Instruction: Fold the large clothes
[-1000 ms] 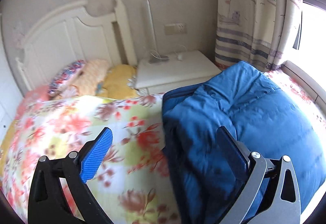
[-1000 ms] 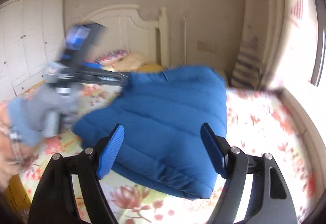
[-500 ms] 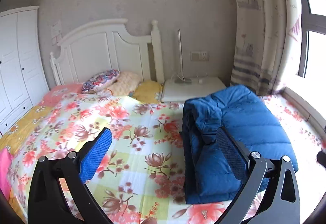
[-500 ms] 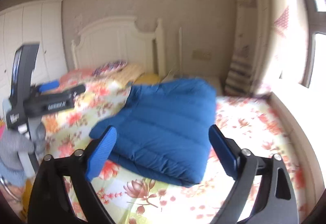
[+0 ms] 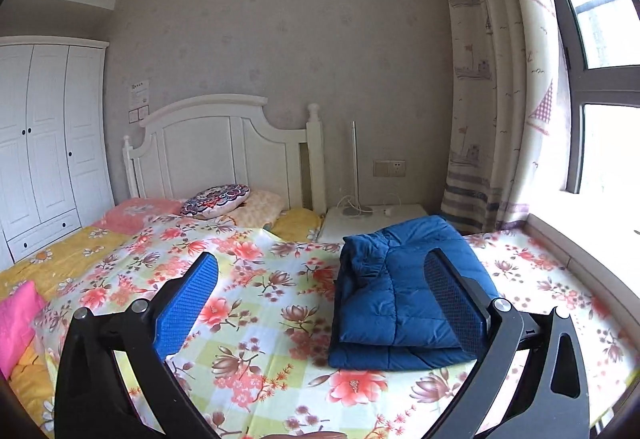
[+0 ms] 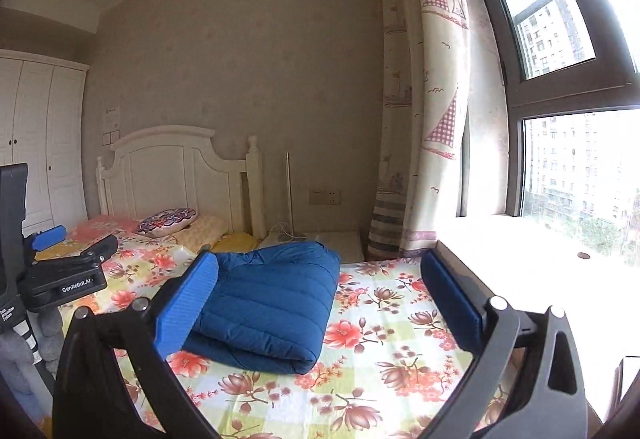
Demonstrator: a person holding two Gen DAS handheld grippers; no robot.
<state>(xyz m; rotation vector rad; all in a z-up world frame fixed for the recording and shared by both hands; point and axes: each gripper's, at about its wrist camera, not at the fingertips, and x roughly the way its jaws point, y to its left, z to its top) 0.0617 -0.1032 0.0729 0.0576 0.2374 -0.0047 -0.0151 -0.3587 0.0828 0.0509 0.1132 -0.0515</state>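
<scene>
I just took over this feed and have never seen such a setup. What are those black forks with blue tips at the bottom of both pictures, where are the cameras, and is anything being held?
No robot arm here: a person carries a two-finger gripper in each hand, and each has a wide-angle camera looking forward along its fingers. One picture comes from the left gripper, the other from the right gripper. The black forks with blue pads are the grippers' own fingers. Both stand wide open with nothing between the pads; the right one's jaws have just been opening. In the right view the left gripper also shows at the left edge. On the bed's flowered cover lies a blue padded jacket, folded into a thick bundle and touched by neither gripper. Pillows lie by the white headboard.
</scene>
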